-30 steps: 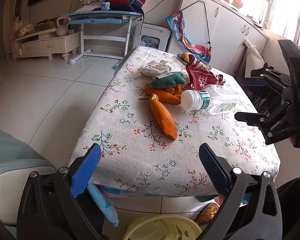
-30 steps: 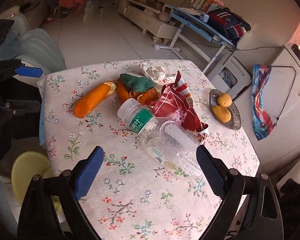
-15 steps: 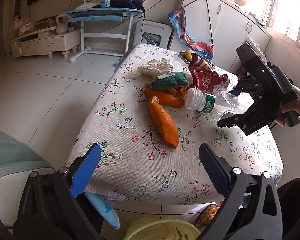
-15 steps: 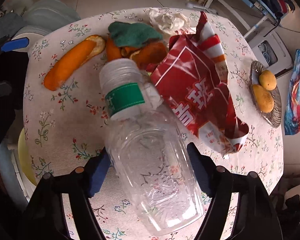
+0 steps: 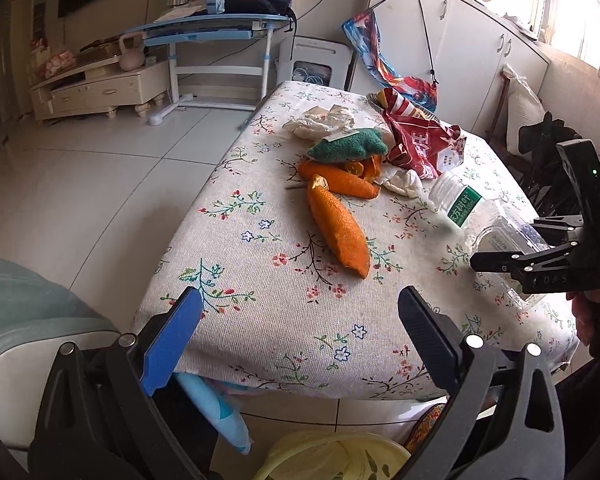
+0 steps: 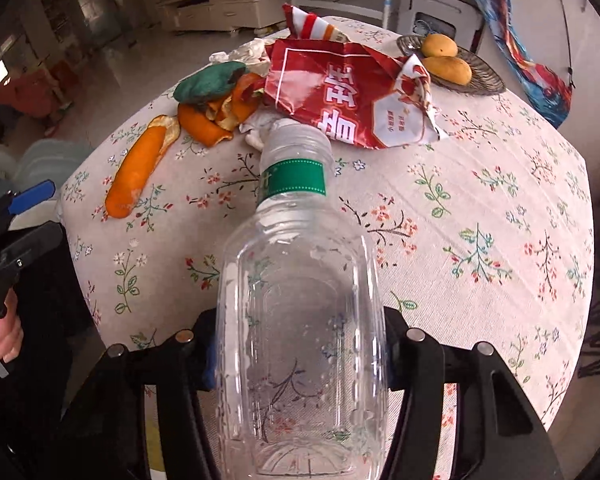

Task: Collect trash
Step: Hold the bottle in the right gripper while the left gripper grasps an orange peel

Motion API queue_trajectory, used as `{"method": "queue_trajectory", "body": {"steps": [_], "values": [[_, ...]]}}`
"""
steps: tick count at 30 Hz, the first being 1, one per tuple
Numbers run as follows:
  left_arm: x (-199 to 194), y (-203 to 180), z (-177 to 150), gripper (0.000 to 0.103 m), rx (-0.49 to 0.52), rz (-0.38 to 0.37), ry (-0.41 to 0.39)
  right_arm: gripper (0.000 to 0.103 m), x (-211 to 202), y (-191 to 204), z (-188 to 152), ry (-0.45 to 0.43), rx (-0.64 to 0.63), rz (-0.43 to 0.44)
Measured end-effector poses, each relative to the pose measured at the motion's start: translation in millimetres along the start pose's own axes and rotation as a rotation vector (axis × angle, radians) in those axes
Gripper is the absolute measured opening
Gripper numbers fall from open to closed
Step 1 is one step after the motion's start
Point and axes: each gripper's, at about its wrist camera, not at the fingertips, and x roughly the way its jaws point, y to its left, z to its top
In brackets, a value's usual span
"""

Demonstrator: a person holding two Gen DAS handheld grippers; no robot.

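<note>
Right claw (image 6: pixel 300 352) just closed onto clear bottle (image 6: pixel 300 320); left claw (image 5: pixel 296 332) apart over floral tablecloth (image 5: pixel 260 280).

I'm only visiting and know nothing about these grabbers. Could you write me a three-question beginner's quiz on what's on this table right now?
1. True or false: the right gripper has its jaws around the clear plastic bottle.
2. What lies in the woven dish at the table's far side: A) mangoes, B) eggs, C) keys?
3. Fill in: the left gripper is ____, with nothing between its jaws.

Key
1. True; the jaws have just been closing on it.
2. A, two yellow mangoes.
3. Open.
</note>
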Motion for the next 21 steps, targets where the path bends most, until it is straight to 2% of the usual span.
{"method": "queue_trajectory", "body": {"steps": [5, 11, 21], "values": [[-6, 5, -11, 0.095, -0.027, 0.026, 0.020, 0.056, 0, 15, -8, -0.045, -0.018, -0.064], [-24, 15, -27, 0.095, -0.066, 0.033, 0.029, 0.057, -4, 23, -9, -0.072, -0.041, -0.068], [-38, 15, -40, 0.095, -0.047, 0.045, 0.031, 0.057, -7, 36, -12, -0.096, -0.076, -0.115]]}}
